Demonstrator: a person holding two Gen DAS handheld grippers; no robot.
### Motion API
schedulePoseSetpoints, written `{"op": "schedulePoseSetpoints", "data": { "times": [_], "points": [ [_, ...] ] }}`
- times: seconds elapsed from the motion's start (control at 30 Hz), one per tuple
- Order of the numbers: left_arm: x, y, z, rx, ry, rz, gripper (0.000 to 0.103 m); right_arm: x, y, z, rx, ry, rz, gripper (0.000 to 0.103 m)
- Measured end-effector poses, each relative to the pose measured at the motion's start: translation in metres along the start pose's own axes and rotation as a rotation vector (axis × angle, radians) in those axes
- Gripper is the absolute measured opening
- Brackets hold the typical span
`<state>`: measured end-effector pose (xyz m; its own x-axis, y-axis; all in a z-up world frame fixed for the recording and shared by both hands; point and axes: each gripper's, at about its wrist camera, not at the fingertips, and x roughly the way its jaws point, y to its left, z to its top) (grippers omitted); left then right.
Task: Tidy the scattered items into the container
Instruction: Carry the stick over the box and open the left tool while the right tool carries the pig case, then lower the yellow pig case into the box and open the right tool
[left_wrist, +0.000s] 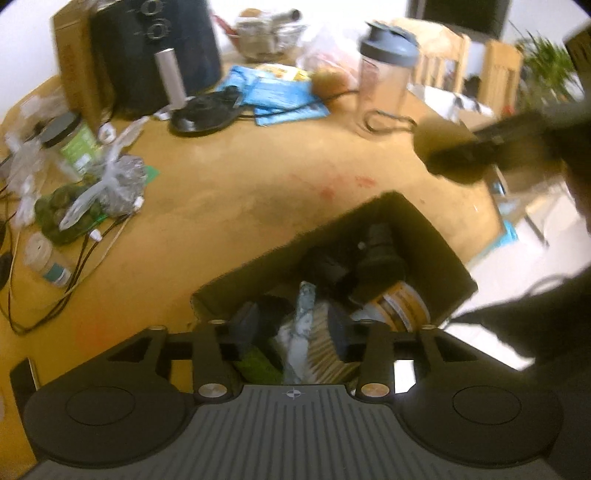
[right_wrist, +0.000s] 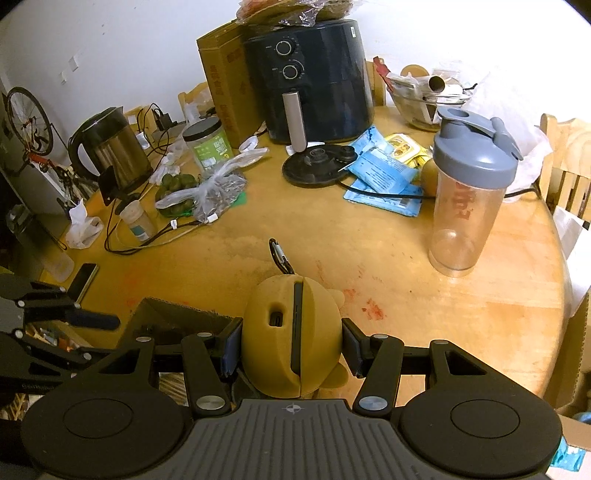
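Observation:
My left gripper (left_wrist: 293, 328) is open and hovers over an open cardboard box (left_wrist: 280, 247) at the near table edge. The box holds a black device (left_wrist: 376, 251), a brown tin (left_wrist: 402, 302), a pale packet (left_wrist: 303, 314) and other pieces. My right gripper (right_wrist: 291, 347) is shut on a round yellow case (right_wrist: 273, 332) with a dark seam and a carabiner (right_wrist: 279, 254) at its far end. It is held above the table just right of the box's flap (right_wrist: 173, 314). The case (left_wrist: 443, 147) shows blurred at upper right in the left wrist view. The left gripper (right_wrist: 74, 317) appears at the left edge of the right wrist view.
On the round wooden table (right_wrist: 369, 258) stand a clear shaker bottle (right_wrist: 469, 195), a black air fryer (right_wrist: 314, 74), a kettle (right_wrist: 110, 147) and its base (right_wrist: 317, 166). Blue packets (right_wrist: 380, 173), a green-labelled jar (right_wrist: 208, 144), bagged green fruit (right_wrist: 192, 192), cables and a phone (right_wrist: 83, 280) lie around.

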<state>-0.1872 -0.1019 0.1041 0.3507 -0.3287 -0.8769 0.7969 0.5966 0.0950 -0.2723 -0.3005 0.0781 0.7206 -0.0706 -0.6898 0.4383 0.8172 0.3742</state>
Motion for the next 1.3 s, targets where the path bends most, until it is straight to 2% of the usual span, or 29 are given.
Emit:
{"op": "schedulePoseSetpoints", "data": {
  "times": [0.13, 0.33, 0.4, 0.53, 0.57, 0.6, 0.67, 0.73, 0.8, 1.03, 1.3],
  "points": [
    [-0.002, 0.005, 0.002, -0.087, -0.003, 0.034, 0.048, 0.0, 0.0, -0.004, 0.004, 0.005, 0.003, 0.058],
    [-0.004, 0.015, 0.001, -0.212, -0.007, 0.016, 0.049, 0.002, 0.004, -0.01, -0.015, 0.023, 0.007, 0.058],
    [-0.006, 0.016, 0.0, -0.238, -0.013, 0.018, 0.053, 0.004, 0.006, -0.012, -0.031, 0.033, 0.008, 0.058],
    [-0.009, 0.02, -0.002, -0.276, -0.024, 0.033, 0.055, 0.008, 0.013, -0.014, -0.06, 0.048, 0.023, 0.058],
    [-0.009, 0.022, -0.003, -0.287, -0.025, 0.037, 0.057, 0.008, 0.015, -0.014, -0.066, 0.051, 0.028, 0.058],
    [-0.009, 0.023, -0.004, -0.298, -0.026, 0.044, 0.065, 0.009, 0.017, -0.014, -0.073, 0.053, 0.033, 0.058],
    [-0.011, 0.025, -0.007, -0.319, -0.037, 0.059, 0.074, 0.01, 0.02, -0.013, -0.085, 0.057, 0.042, 0.058],
    [-0.013, 0.028, -0.009, -0.344, -0.05, 0.074, 0.076, 0.012, 0.023, -0.012, -0.096, 0.063, 0.049, 0.058],
    [-0.015, 0.031, -0.011, -0.37, -0.055, 0.091, 0.089, 0.013, 0.026, -0.011, -0.106, 0.068, 0.057, 0.058],
    [-0.022, 0.039, -0.018, -0.424, -0.072, 0.093, 0.103, 0.02, 0.038, -0.008, -0.144, 0.085, 0.083, 0.058],
    [-0.028, 0.046, -0.03, -0.46, -0.068, 0.12, 0.103, 0.029, 0.057, -0.005, -0.199, 0.112, 0.13, 0.058]
  ]
}}
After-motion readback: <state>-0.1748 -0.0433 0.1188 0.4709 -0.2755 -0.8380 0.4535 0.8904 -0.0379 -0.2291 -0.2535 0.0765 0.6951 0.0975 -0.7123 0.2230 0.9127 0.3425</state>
